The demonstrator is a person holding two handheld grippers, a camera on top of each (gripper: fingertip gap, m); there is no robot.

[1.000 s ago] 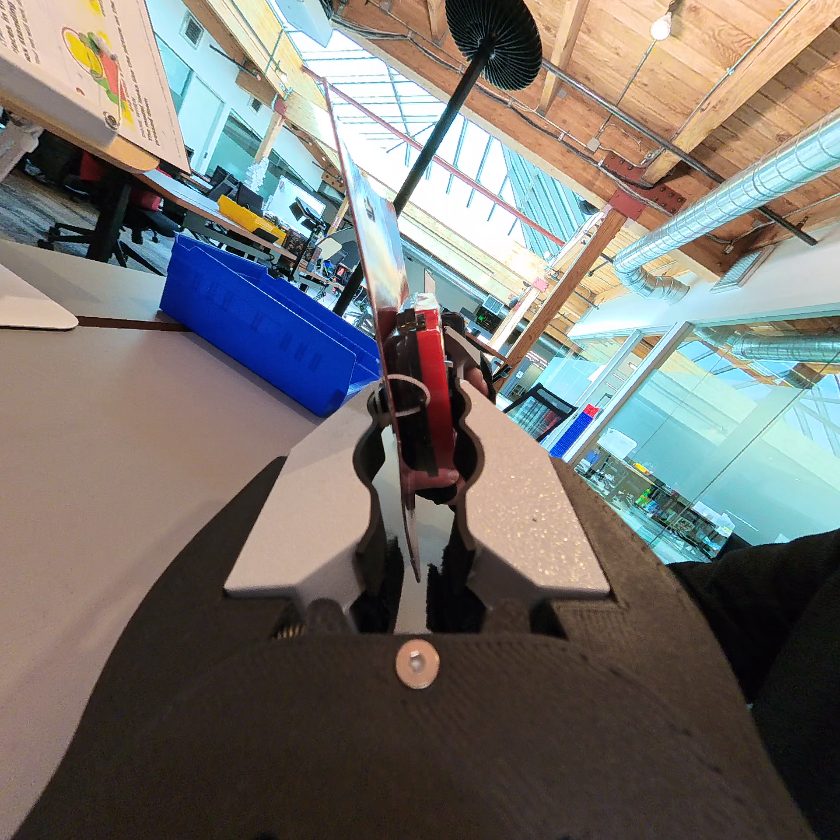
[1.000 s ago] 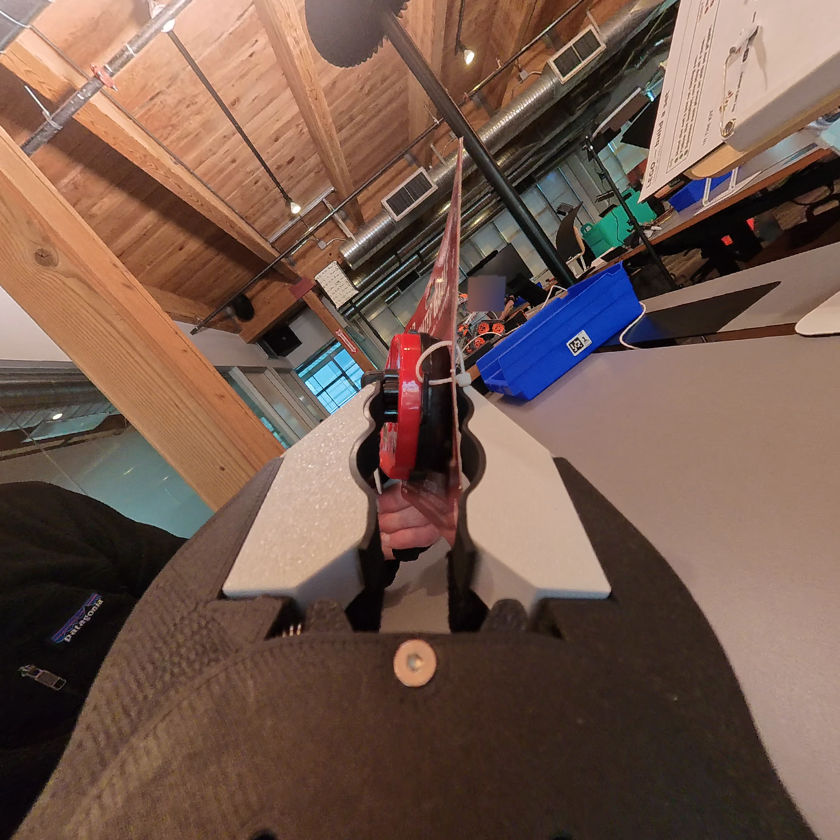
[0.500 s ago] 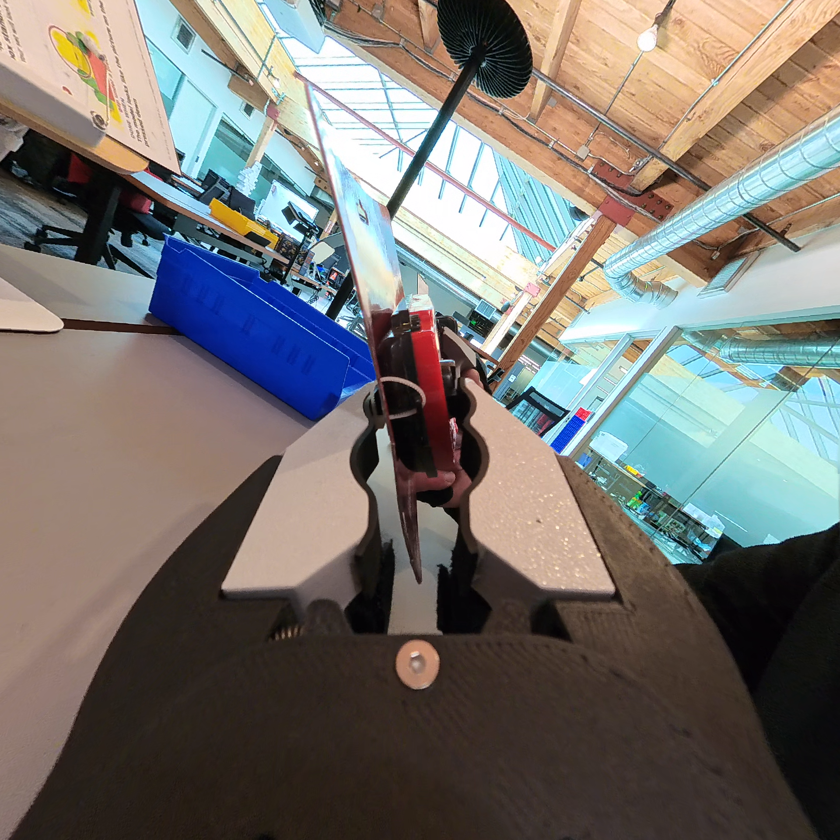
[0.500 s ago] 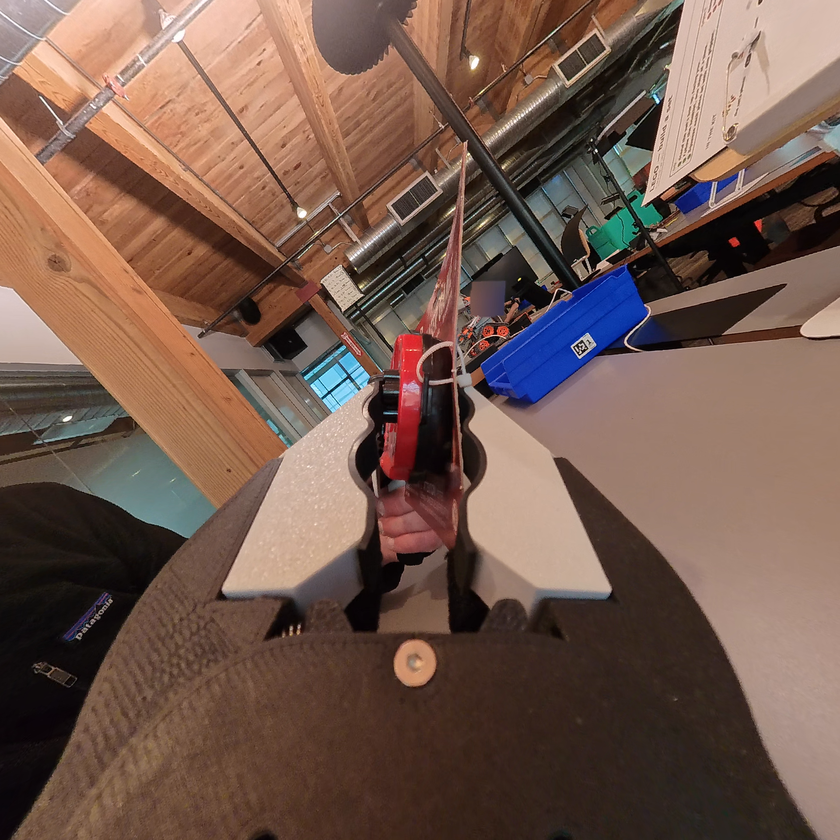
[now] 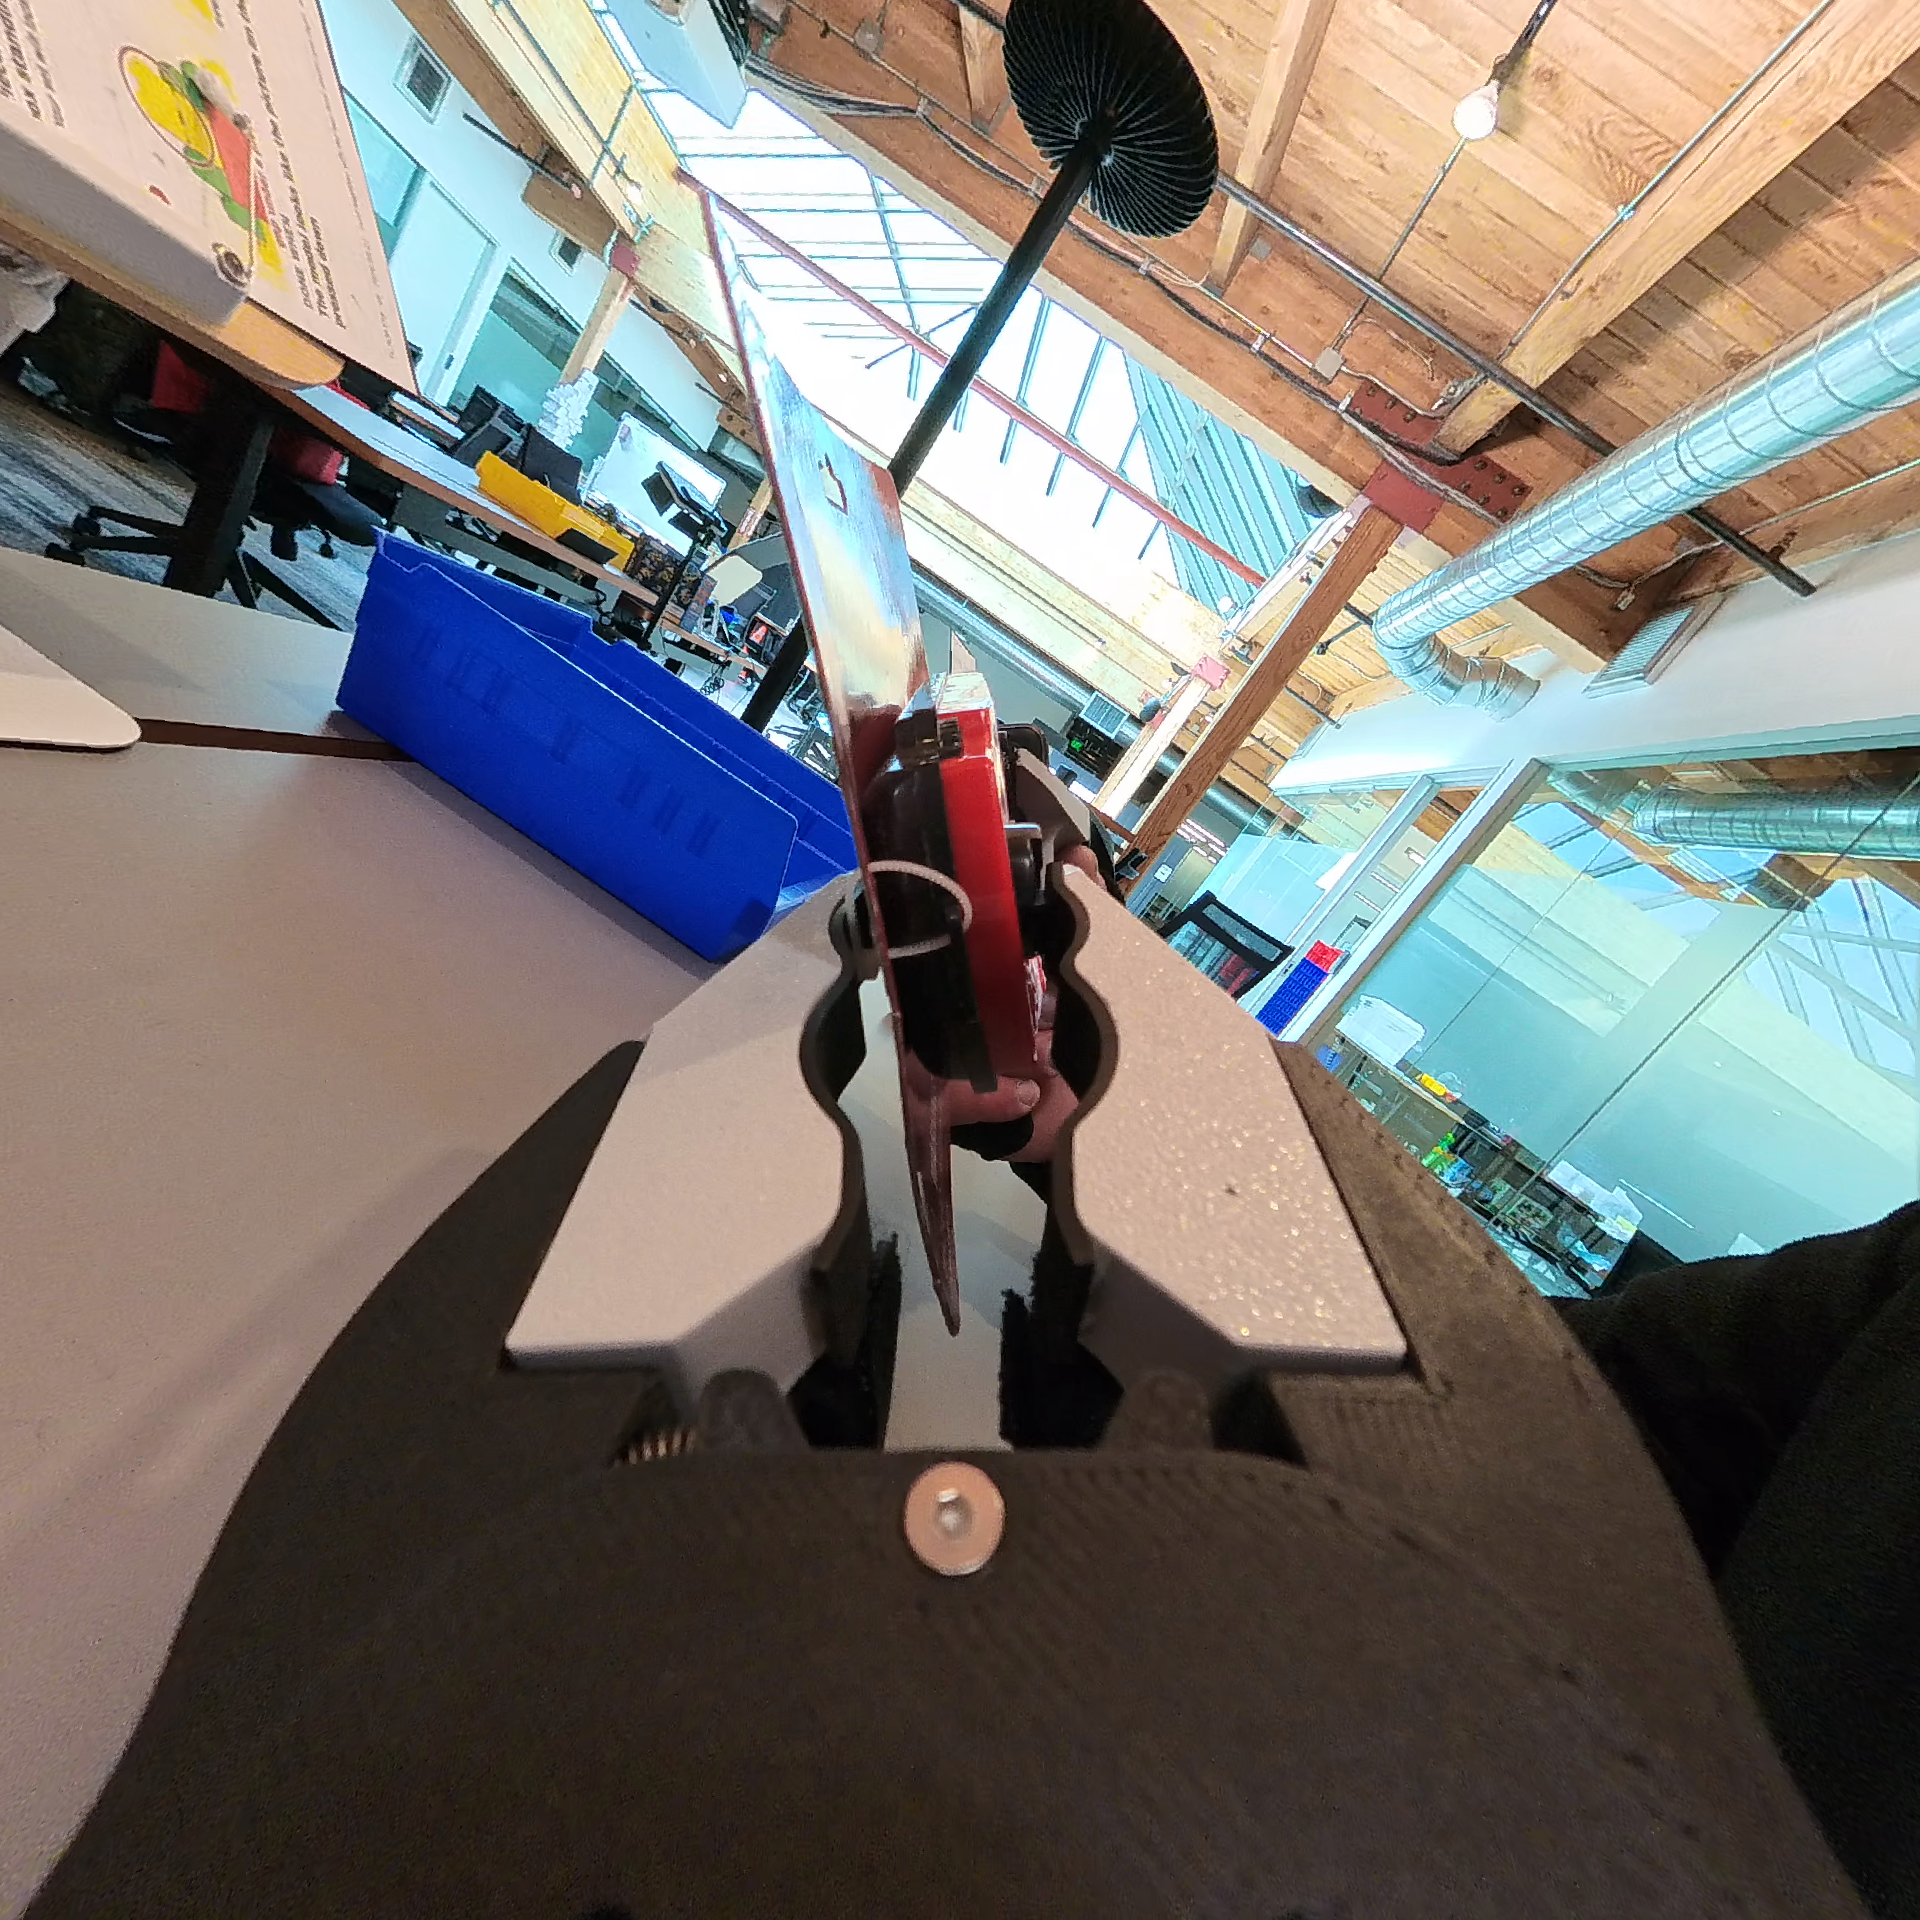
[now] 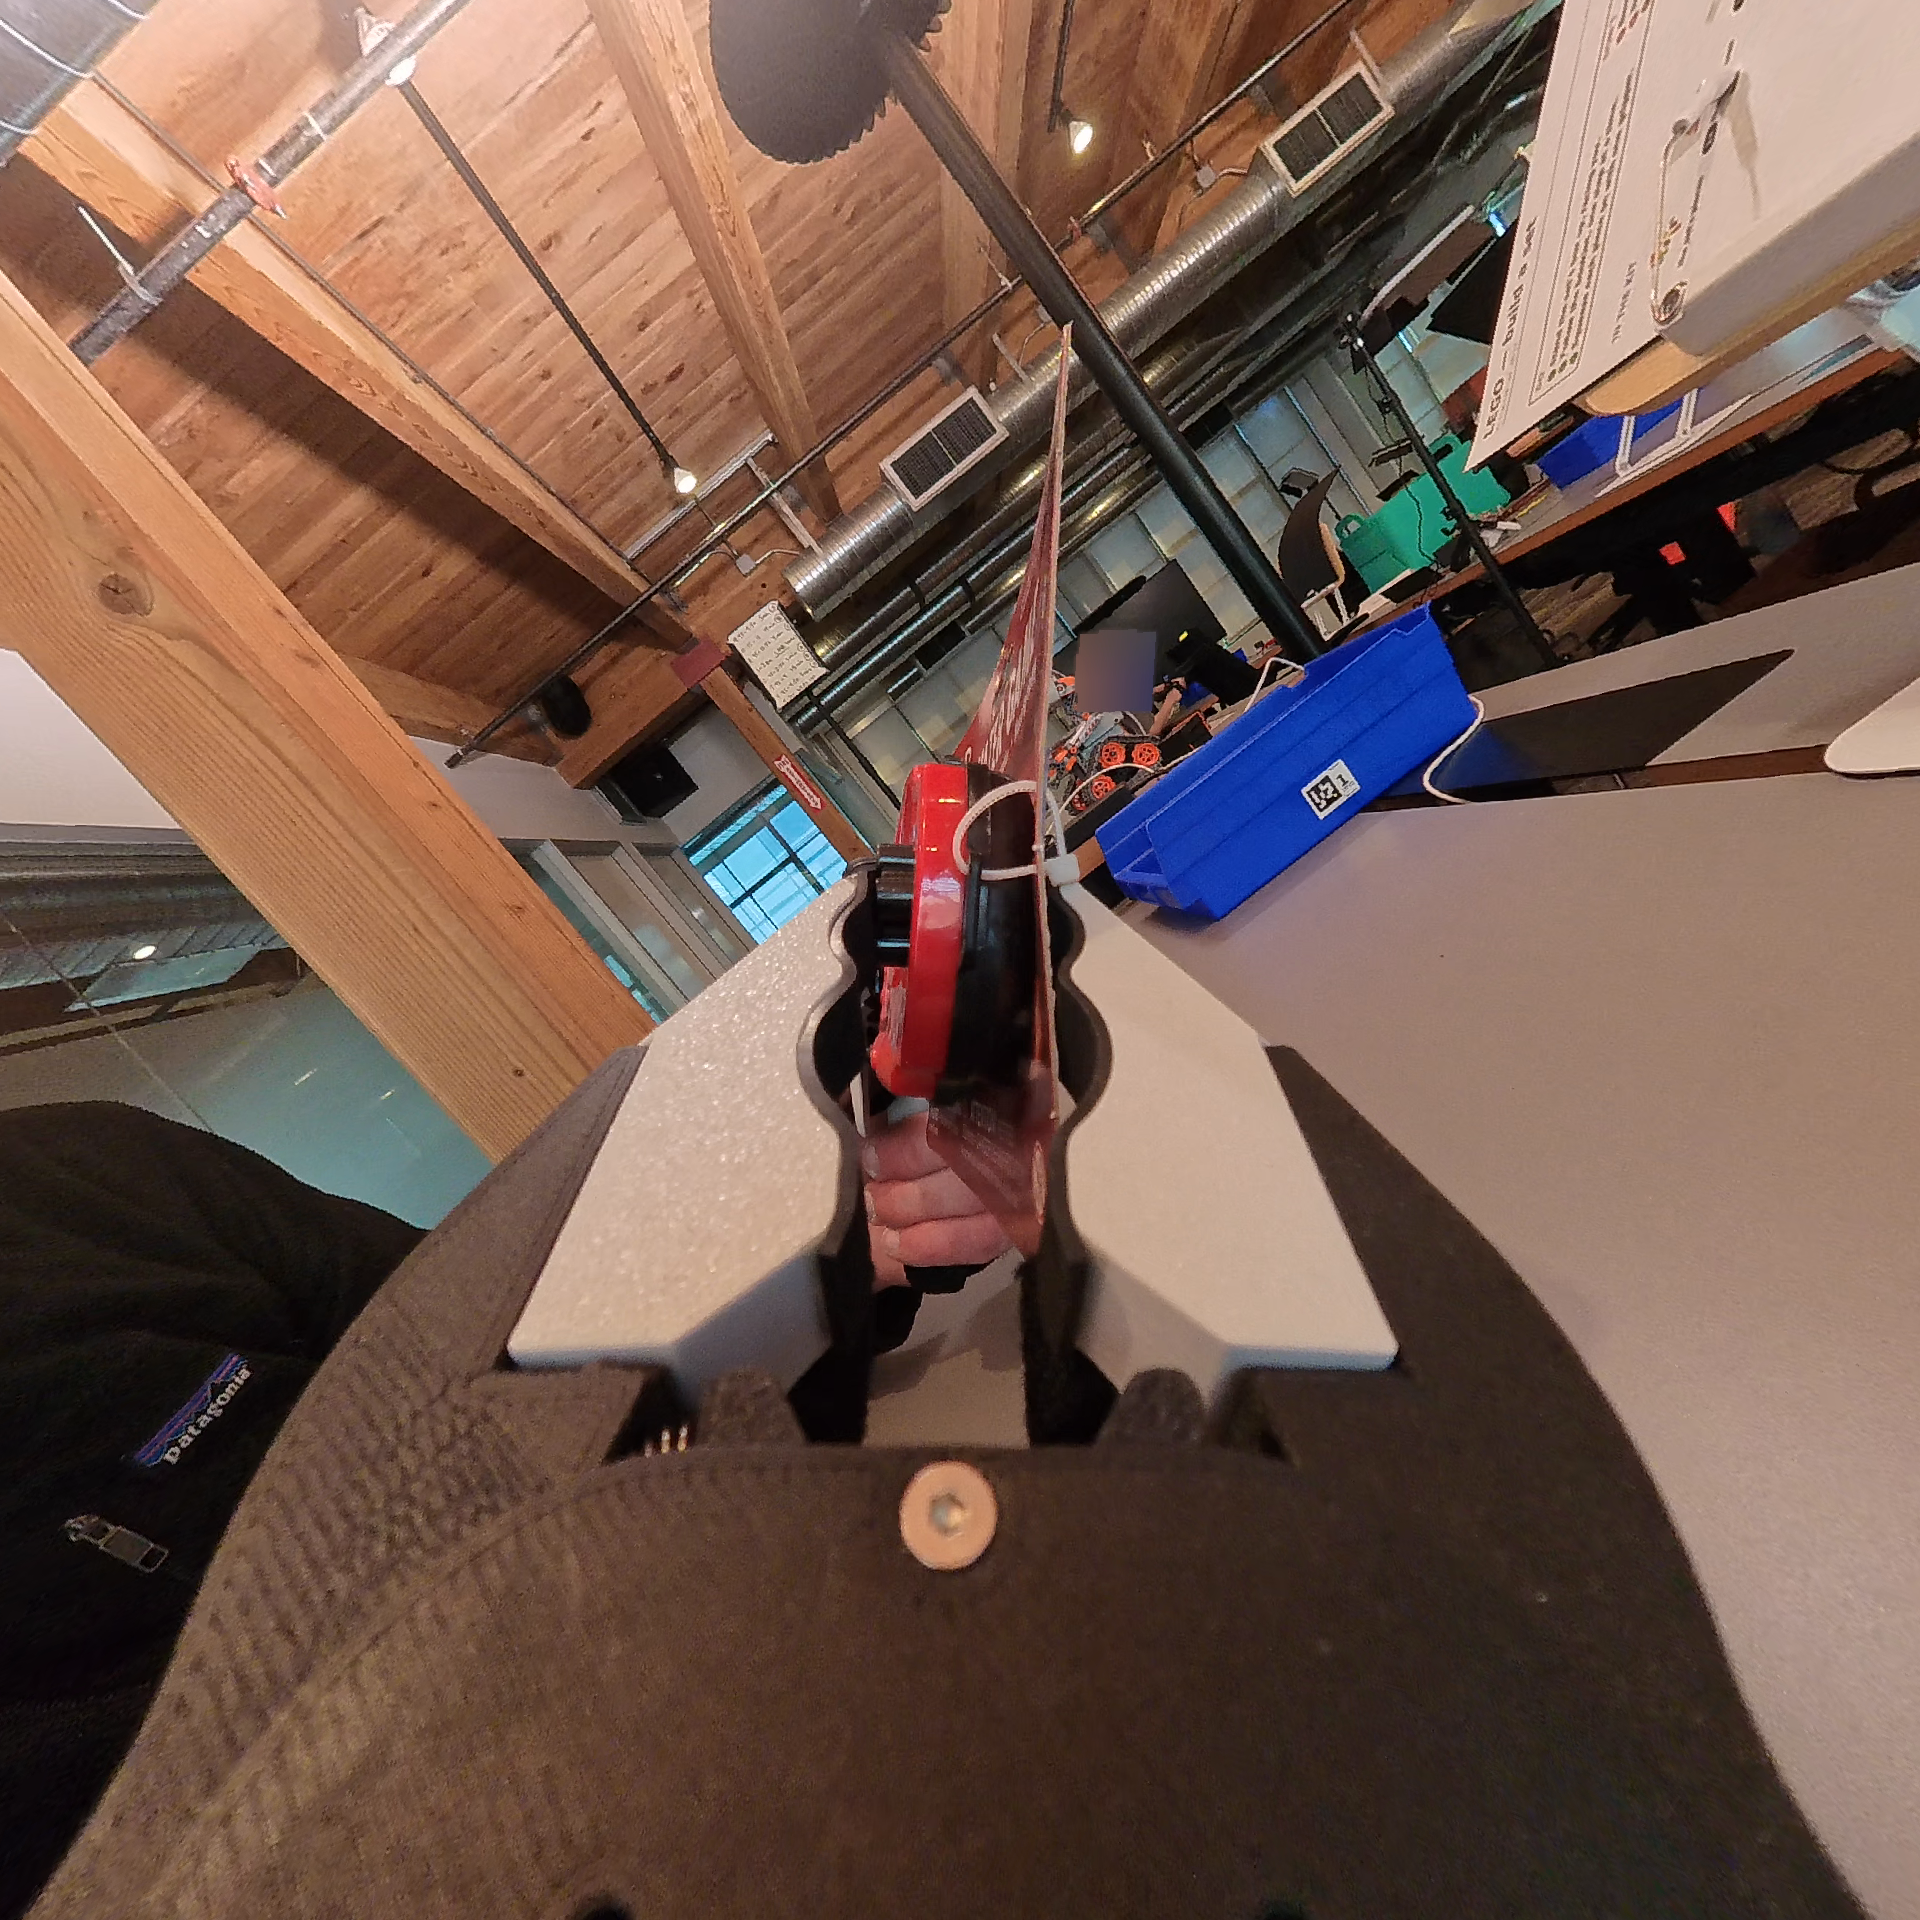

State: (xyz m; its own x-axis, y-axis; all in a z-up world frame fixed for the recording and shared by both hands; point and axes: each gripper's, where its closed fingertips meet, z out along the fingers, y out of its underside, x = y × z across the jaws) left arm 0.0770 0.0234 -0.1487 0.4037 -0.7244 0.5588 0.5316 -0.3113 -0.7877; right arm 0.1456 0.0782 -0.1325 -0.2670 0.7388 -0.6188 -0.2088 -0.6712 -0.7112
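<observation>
A flat red and black tool (image 5: 961,883) is tied with a white zip tie (image 5: 930,914) to a tall red backing card (image 5: 831,499). It stands on edge above the grey table (image 5: 260,987). My left gripper (image 5: 956,935) is shut on it from one side. My right gripper (image 6: 961,956) is shut on the same tool (image 6: 925,935) from the opposite side, with the card (image 6: 1029,644) rising above its fingers. Past the tool, each view shows part of the hand (image 6: 920,1205) on the other gripper.
A blue plastic bin (image 5: 582,748) sits on the table behind the tool, also in the right wrist view (image 6: 1288,769). A white rounded board (image 5: 52,707) lies at the table's far side. A printed sheet (image 5: 187,156) hangs from a raised stand. A person's black jacket (image 6: 156,1299) is close by.
Both grippers keep their hold on the packaged tool. The views have drifted and tilted only slightly, and the card leans a little differently.
</observation>
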